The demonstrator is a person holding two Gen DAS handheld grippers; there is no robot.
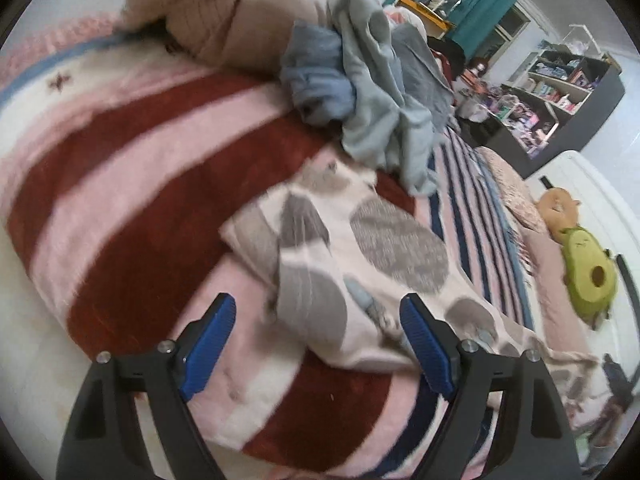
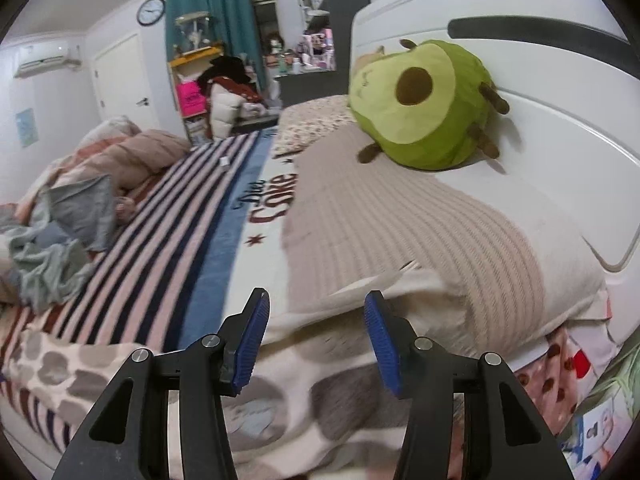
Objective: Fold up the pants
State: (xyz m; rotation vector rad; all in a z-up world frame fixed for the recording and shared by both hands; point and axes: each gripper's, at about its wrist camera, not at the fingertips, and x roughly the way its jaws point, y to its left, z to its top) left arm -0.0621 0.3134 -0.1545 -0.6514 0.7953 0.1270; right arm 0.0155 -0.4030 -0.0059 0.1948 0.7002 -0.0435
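Two grippers are in view, and both stand with fingers spread and nothing between them. The left gripper (image 1: pixel 318 340) hovers just above one end of the pants (image 1: pixel 360 264), which lie partly bunched on the bed (image 1: pixel 120 168), on the striped blanket (image 1: pixel 132 152). The right gripper (image 2: pixel 316 340) hovers over the other end of the same garment, just short of the ribbed pillow (image 2: pixel 420 232).

Judgement on the step in hand: each gripper is placed to take hold of an end of the pants. Best practice would be to pinch a single clean edge at each end, draw the cloth taut so the bunched layers flatten, then bring one end across to the other. Grasping the blanket beneath along with the garment is the main risk.

Materials: the pants are a soft, limp fabric, pale pink with grey rounded blotches, and will drape and crease readily. The blanket looks plush, with broad red and pink bands. A loose heap of grey-blue clothes (image 1: pixel 372 80) lies beyond the pants, apart from them. An avocado plush (image 2: pixel 424 104) sits beyond the pillow, against the headboard (image 2: pixel 540 72).
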